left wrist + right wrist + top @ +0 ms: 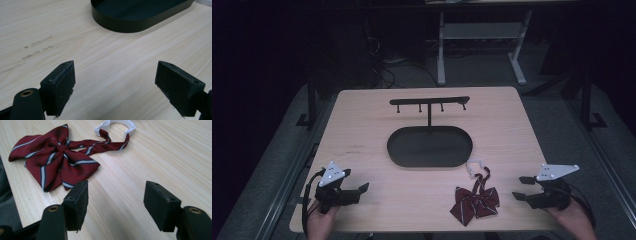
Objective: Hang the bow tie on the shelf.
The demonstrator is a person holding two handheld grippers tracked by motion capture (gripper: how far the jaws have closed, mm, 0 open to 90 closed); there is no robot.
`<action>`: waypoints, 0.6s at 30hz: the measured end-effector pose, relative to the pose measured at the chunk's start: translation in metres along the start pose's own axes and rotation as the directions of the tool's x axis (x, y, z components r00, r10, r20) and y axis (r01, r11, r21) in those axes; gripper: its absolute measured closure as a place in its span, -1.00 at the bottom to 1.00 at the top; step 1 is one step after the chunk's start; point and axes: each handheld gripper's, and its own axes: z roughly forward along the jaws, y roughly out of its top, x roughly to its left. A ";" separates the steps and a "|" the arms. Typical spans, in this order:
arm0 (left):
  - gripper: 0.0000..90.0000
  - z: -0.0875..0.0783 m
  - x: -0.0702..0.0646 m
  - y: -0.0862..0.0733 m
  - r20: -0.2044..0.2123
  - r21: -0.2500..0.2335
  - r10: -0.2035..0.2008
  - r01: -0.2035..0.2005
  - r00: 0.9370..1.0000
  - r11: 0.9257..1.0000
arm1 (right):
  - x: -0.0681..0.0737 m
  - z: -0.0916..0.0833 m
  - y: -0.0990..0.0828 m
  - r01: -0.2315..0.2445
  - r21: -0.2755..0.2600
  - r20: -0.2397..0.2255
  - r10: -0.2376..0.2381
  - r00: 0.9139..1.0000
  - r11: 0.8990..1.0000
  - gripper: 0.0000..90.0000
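While both grippers [362, 189] [521, 188] gape wide, nothing held

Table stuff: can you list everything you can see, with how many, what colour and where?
Table: one, light wood, middle of the high view.
Stand: one, black; bar with four pegs on a post, rising from an oval tray mid-table.
Bow tie: one, dark red with pale and dark stripes, near edge, right of centre.
Clasp: one, white, on the bow tie's strap, just right of the tray.
Desk legs: white, on the floor behind the table.
Hands: two, at the near edge, left and right.
Left tool: black, grey plate, open, empty.
Right tool: black, grey plate, open, empty.
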 end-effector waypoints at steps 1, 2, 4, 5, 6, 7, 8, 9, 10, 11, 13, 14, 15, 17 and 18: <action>-0.64 0.000 0.000 0.000 0.000 0.000 0.000 0.000 1.000 1.000 | 0.000 0.000 0.000 0.000 0.000 0.000 0.000 1.000 1.000 -0.20; -0.64 0.000 0.000 0.000 0.000 0.000 0.000 0.000 1.000 1.000 | 0.001 0.000 0.001 0.005 0.002 -0.005 -0.005 1.000 1.000 -0.21; -0.64 0.000 -0.001 0.001 0.003 0.001 0.006 -0.006 1.000 1.000 | 0.001 0.001 0.001 0.008 0.002 -0.006 -0.008 1.000 1.000 -0.21; -0.64 0.000 -0.001 0.001 0.003 0.002 0.012 -0.012 1.000 1.000 | 0.002 0.001 0.001 0.002 0.003 -0.007 -0.002 1.000 1.000 -0.22; -0.64 0.000 -0.001 0.001 0.004 0.003 0.017 -0.017 1.000 1.000 | 0.002 0.000 0.002 0.004 0.005 -0.004 -0.004 1.000 1.000 -0.23; -0.64 0.000 -0.002 0.001 0.005 0.003 0.019 -0.019 1.000 1.000 | 0.003 0.000 0.002 0.006 0.003 -0.003 -0.006 1.000 1.000 -0.23; -0.64 0.000 -0.003 0.001 0.008 0.003 0.014 -0.014 1.000 1.000 | 0.004 0.000 0.003 0.007 0.004 -0.001 -0.007 1.000 1.000 -0.24; -0.64 0.001 -0.002 0.001 0.011 0.004 0.018 -0.018 1.000 1.000 | 0.005 0.000 0.004 0.007 0.005 -0.003 -0.007 1.000 1.000 -0.24; -0.64 0.001 -0.002 0.001 0.011 0.007 0.020 -0.021 1.000 1.000 | 0.005 0.000 0.006 0.015 0.004 -0.001 -0.015 1.000 1.000 -0.25; -0.64 0.001 -0.003 0.001 0.008 0.002 0.017 -0.017 1.000 1.000 | 0.007 0.000 0.007 0.012 0.008 0.000 -0.012 1.000 1.000 -0.26; -0.64 0.000 -0.002 0.001 0.008 0.003 0.019 -0.019 1.000 1.000 | 0.008 0.001 0.010 0.018 0.009 0.000 -0.018 1.000 1.000 -0.25; -0.64 -0.001 -0.002 0.001 0.007 0.003 0.020 -0.020 1.000 1.000 | 0.009 0.001 0.011 0.023 0.007 -0.002 -0.023 1.000 1.000 -0.24; -0.64 0.000 -0.002 0.001 0.007 -0.001 0.020 -0.020 1.000 1.000 | 0.010 0.002 0.012 0.025 0.008 -0.005 -0.025 1.000 1.000 -0.24; -0.64 -0.001 -0.002 0.001 0.003 0.000 0.020 -0.020 1.000 1.000 | 0.013 0.004 0.017 0.030 0.027 -0.009 -0.029 1.000 0.999 -0.25; -0.64 -0.001 -0.002 0.001 0.003 0.000 0.020 -0.020 1.000 1.000 | 0.013 0.004 0.017 0.030 0.027 -0.009 -0.029 1.000 0.999 -0.25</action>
